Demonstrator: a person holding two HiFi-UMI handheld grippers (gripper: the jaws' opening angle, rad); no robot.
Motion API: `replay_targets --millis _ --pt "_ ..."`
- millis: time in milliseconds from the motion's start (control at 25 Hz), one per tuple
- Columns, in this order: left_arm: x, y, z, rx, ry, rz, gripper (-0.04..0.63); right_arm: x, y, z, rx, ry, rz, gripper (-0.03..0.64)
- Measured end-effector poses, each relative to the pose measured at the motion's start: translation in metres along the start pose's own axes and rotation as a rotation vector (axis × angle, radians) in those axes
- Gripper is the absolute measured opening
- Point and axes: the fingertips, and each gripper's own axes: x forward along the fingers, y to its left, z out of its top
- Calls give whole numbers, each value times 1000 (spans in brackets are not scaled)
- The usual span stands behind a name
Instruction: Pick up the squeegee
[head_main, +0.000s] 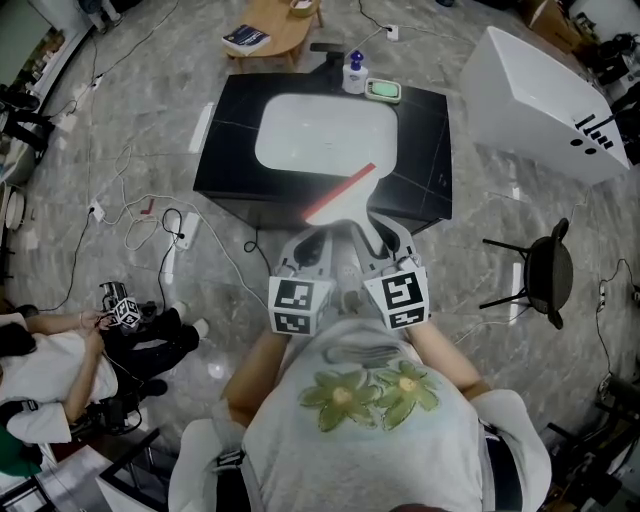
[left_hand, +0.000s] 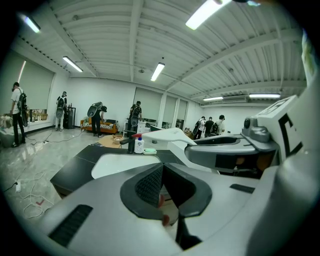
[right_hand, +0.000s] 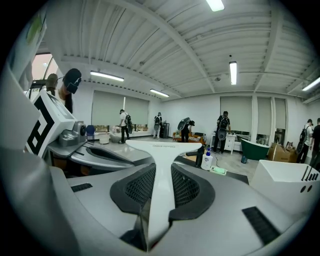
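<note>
**Head view.** One squeegee (head_main: 340, 194) is hanging over the near edge of the one black counter (head_main: 225, 150). Its red blade is lying above the near right corner of the single white basin (head_main: 320, 125). Two grippers are crowding in just near of it, the left gripper (head_main: 314, 248) and the right gripper (head_main: 370, 232). The handle's near end is disappearing between them, so the grip is hard to read here. One bottle (head_main: 354, 72) and one green dish (head_main: 383, 90) are sitting at the counter's far edge. One white tub (head_main: 540, 100) is standing far right, and one black stool (head_main: 548, 268) near right. One seated person (head_main: 55, 355) is being cut off by the left edge.

**Left gripper view.** The two dark pads (left_hand: 149, 186) are meeting at their far tips and clenching on nothing. A small red speck is showing low in the slit, too small to identify. The squeegee's white head is floating beyond and to the right, with the right gripper's body filling the right side. Four people are standing far left, and three more are bunching far right, tiny.

**Right gripper view.** The two pads (right_hand: 140, 187) are pressing on the squeegee's white handle from both sides and standing apart by its width. Its T-shaped head is sticking out far ahead, above the counter. The near end of the handle is running out of sight between the jaws. The blade is not showing here.
</note>
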Motion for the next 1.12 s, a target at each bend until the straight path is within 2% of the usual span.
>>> replay_targets --millis 1120 --pt "-25 -19 -3 7 -19 -33 11 -40 24 9 -20 -39 -4 95"
